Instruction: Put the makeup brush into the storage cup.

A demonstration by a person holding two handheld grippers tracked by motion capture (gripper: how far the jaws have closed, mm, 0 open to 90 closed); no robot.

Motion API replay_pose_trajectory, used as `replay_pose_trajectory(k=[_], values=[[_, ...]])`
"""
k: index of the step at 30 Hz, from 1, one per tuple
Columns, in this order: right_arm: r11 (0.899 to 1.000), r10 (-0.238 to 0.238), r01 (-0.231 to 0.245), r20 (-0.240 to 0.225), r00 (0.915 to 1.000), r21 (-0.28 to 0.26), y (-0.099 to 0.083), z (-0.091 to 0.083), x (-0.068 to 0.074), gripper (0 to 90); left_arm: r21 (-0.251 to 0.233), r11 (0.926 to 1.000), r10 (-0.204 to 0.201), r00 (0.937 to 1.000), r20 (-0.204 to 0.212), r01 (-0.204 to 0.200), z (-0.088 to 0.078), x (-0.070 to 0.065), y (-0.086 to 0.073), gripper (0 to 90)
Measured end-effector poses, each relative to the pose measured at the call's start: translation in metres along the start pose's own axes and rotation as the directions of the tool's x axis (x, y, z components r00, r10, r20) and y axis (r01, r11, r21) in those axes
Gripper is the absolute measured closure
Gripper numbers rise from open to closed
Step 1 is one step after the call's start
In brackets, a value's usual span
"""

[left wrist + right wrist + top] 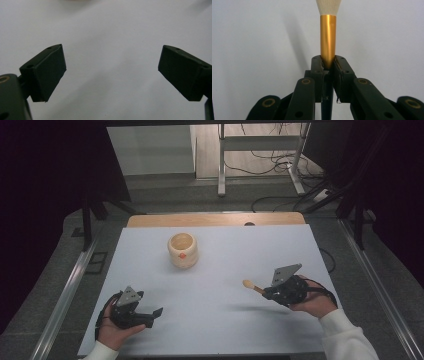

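Right tongs [328,63] clamp a makeup brush [328,37] at its gold ferrule, held above the worktop [210,320]. Left tongs [112,71] gape wide, empty. Risk: narrow grip lets the brush pivot and miss the wooden cup [183,250], or tip it

Table [210,320] in front of me. Wooden cup [183,250] stands on it toward the far edge, a bit left of centre. My left gripper [152,316] sits over the near-left part of the table, well apart from the cup. My right gripper [265,292] is over the near-right part, with a makeup brush [251,286] in it; brush head sticks out leftward, off the table surface. Cup lies between the two grippers, farther back. Beyond the table: floor with cables [272,162] and a stand [260,145].
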State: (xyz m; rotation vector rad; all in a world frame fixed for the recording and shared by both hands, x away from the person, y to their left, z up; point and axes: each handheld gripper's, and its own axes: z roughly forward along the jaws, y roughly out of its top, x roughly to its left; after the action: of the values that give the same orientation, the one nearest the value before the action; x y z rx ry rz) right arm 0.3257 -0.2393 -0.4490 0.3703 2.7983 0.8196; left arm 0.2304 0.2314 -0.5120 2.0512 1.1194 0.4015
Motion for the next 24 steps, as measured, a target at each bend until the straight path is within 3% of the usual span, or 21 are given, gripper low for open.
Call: replay_pose_trajectory(k=[10,19,24], values=[[0.997,0.045,-0.045,0.008,0.9989,-0.070,-0.003,-0.002,0.000,79.5,-0.004,1.0000,-0.003,1.0000,-0.005,0.003,-0.001,-0.001,0.001,8.4],[0.995,0.081,-0.079,0.033,0.9961,-0.063,-0.006,-0.002,0.001,79.5,-0.004,1.0000,-0.002,1.0000,-0.004,0.002,-0.001,-0.001,0.001,8.4],[0.989,0.128,-0.123,0.054,0.9903,-0.078,-0.010,-0.004,-0.001,79.5,-0.005,1.0000,-0.004,1.0000,-0.005,0.004,-0.001,-0.001,0.001,8.5]])
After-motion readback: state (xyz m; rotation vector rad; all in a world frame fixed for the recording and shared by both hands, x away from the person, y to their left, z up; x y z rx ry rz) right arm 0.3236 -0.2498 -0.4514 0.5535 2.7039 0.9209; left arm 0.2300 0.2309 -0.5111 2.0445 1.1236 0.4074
